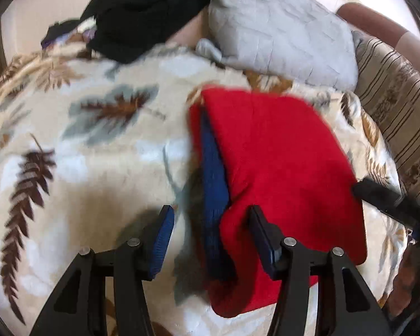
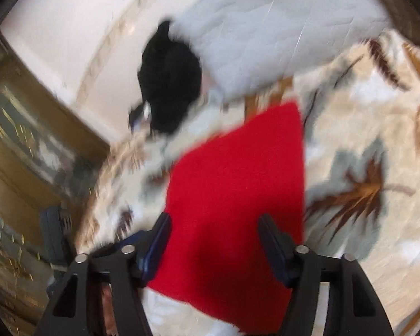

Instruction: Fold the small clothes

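A red garment [image 1: 277, 151] lies folded flat on the leaf-patterned blanket [image 1: 98, 145], with a blue band [image 1: 214, 168] showing along its left edge. My left gripper [image 1: 210, 210] hovers over the garment's near left edge. Its jaws stand apart and the blue band lies between them untouched. My right gripper's black finger [image 1: 383, 201] shows at the garment's right edge. In the right wrist view, the red garment [image 2: 238, 173] stretches away below my right gripper [image 2: 215, 218], whose pads stand clear on either side of the cloth. Both views are blurred.
A heap of black clothes [image 1: 142, 14] lies at the far side of the bed beside a pale quilted pillow [image 1: 280, 28]. A striped cushion [image 1: 392, 106] and a person's arm [image 1: 378, 25] are at the right. Wooden furniture [image 2: 28, 140] stands past the bed's edge.
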